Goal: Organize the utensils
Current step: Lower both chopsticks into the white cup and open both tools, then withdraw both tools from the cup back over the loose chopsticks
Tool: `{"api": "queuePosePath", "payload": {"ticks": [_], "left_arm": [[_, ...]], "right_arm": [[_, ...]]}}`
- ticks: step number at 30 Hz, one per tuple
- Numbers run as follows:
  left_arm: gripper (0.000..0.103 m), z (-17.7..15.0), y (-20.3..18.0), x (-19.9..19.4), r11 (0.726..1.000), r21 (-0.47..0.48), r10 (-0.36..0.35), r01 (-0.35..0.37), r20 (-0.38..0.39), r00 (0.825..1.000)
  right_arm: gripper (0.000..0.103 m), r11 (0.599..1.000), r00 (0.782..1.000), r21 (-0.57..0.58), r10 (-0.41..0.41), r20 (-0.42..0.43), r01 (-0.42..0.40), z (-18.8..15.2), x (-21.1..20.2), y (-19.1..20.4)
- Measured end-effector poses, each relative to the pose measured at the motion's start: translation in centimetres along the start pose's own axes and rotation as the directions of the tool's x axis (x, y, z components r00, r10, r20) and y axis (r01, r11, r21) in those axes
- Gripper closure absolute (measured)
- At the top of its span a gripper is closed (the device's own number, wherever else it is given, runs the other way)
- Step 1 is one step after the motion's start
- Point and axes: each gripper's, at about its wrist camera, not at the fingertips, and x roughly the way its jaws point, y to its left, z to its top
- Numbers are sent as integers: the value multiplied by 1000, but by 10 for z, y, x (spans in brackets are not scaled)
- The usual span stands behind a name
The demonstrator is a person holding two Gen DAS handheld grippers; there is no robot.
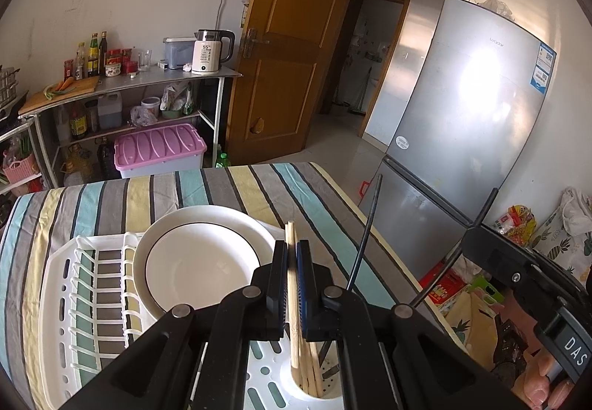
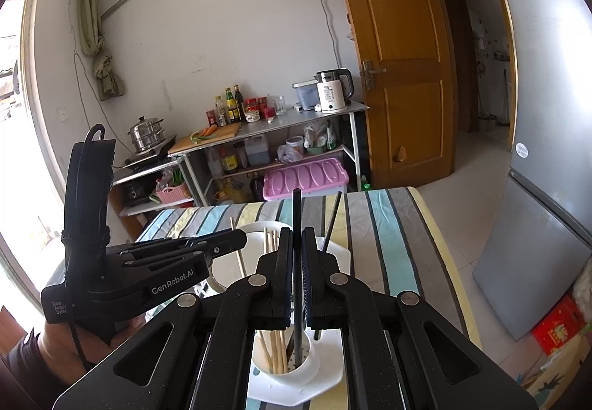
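My left gripper (image 1: 292, 247) is shut on a wooden chopstick (image 1: 291, 236), whose lower end stands in the round white utensil cup (image 1: 325, 393) of the white dish rack (image 1: 59, 299). Several wooden chopsticks (image 1: 309, 369) stand in that cup. My right gripper (image 2: 297, 236) is shut on a black chopstick (image 2: 296, 210), its lower end in the same cup (image 2: 296, 369) beside the wooden chopsticks (image 2: 273, 354). A second black chopstick (image 2: 331, 221) leans behind. The left gripper's body (image 2: 148, 273) shows at left in the right wrist view.
A white plate with a dark rim line (image 1: 199, 258) rests in the rack on the striped tablecloth (image 1: 222, 188). A silver fridge (image 1: 470, 121) stands to the right, a wooden door (image 1: 288, 51) behind, and a metal shelf with bottles and a kettle (image 1: 212, 51) at the far wall.
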Motion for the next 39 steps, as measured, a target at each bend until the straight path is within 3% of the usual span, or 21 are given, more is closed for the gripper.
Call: {"api": "queuePosePath", "payload": {"ticks": [15, 22, 30, 39], "left_arm": [[98, -8, 0, 22, 1000, 12, 9, -8, -27, 1000], [97, -14, -2, 17, 1000, 12, -8, 8, -45, 999], [97, -31, -5, -25, 999, 33, 0, 0, 9, 1000], [97, -85, -10, -100, 997, 60, 37, -41, 60, 998]], "right_arm": [[98, 999, 1000, 31, -13, -28, 14, 2, 18, -13], [92, 999, 1000, 31, -13, -25, 13, 0, 15, -14], [91, 1000, 1000, 27, -7, -6, 7, -9, -15, -10], [90, 1000, 1000, -28, -4, 18, 5, -47, -73, 20]]}}
